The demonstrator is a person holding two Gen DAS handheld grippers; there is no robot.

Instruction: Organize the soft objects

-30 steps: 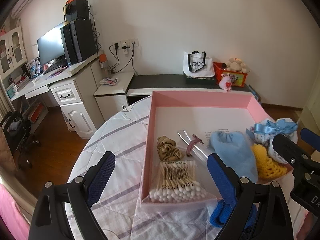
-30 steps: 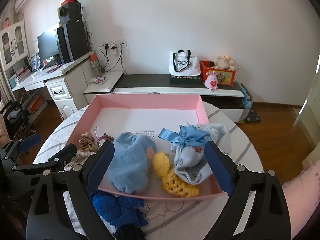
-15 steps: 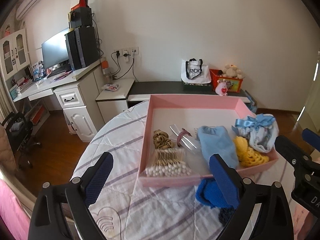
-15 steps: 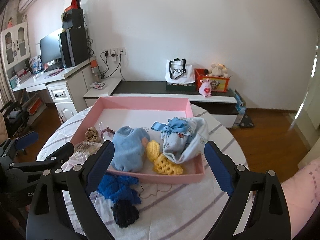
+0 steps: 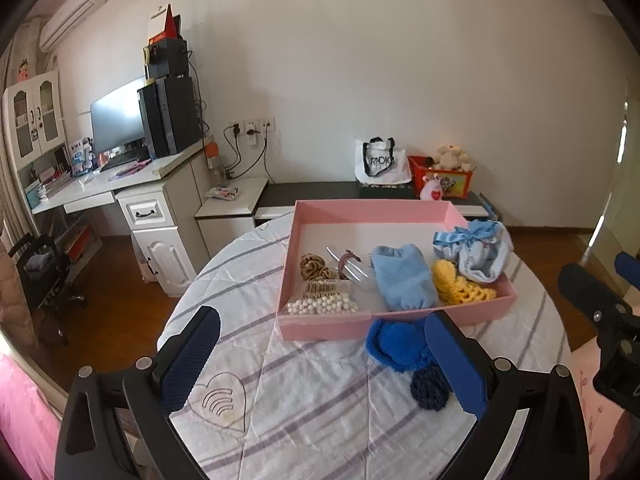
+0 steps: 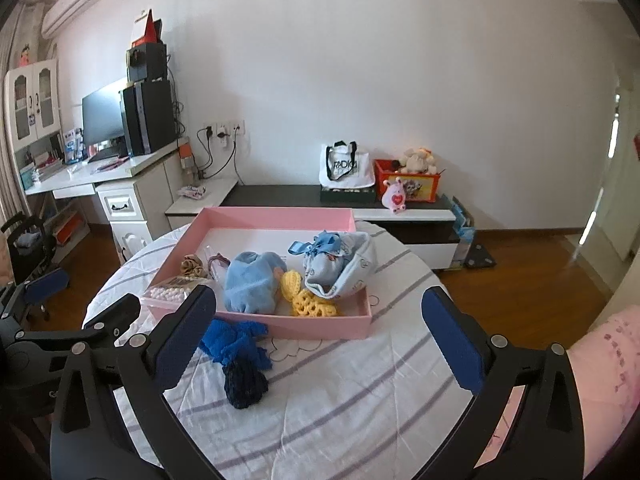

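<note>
**Desk:** At lower centre of the right wrist view, what lies outside the pink tray [image 6: 320, 330]?

**Photographer:** One dark blue knitted piece [image 6: 234, 346] with a navy pompom [image 6: 245, 388], on the striped tablecloth [image 6: 360, 408], just in front of the tray's near wall. Whether it touches the wall, the views do not settle. Inside the tray sit a light blue hat [image 6: 250, 280], a yellow crochet piece [image 6: 308, 300], a printed bundle with a blue ribbon [image 6: 336, 260], a tan scrunchie [image 6: 192, 266] and a packet of cotton swabs [image 6: 172, 290].

**Desk:** And the tools?

**Photographer:** Both stand wide with nothing between the pads. The right gripper [image 6: 320, 344] frames the knit at the left of its span; the left gripper [image 5: 320, 360] has the same piece beside its right finger. The jaws of each have just been opening.

**Desk:** How does the knit look to handle?

**Photographer:** Light and limp, by its slumped, rumpled outline. It will probably fold and dangle rather than keep shape, and yarn should grip the pads well, so slipping seems unlikely. Nothing breakable about it.

**Desk:** Best place to take hold?

**Photographer:** Likely the bunched blue body at the thick middle, pinching a fold of fabric. Taking the pompom alone risks the rest trailing and catching the tray's wall on the way in.
</note>
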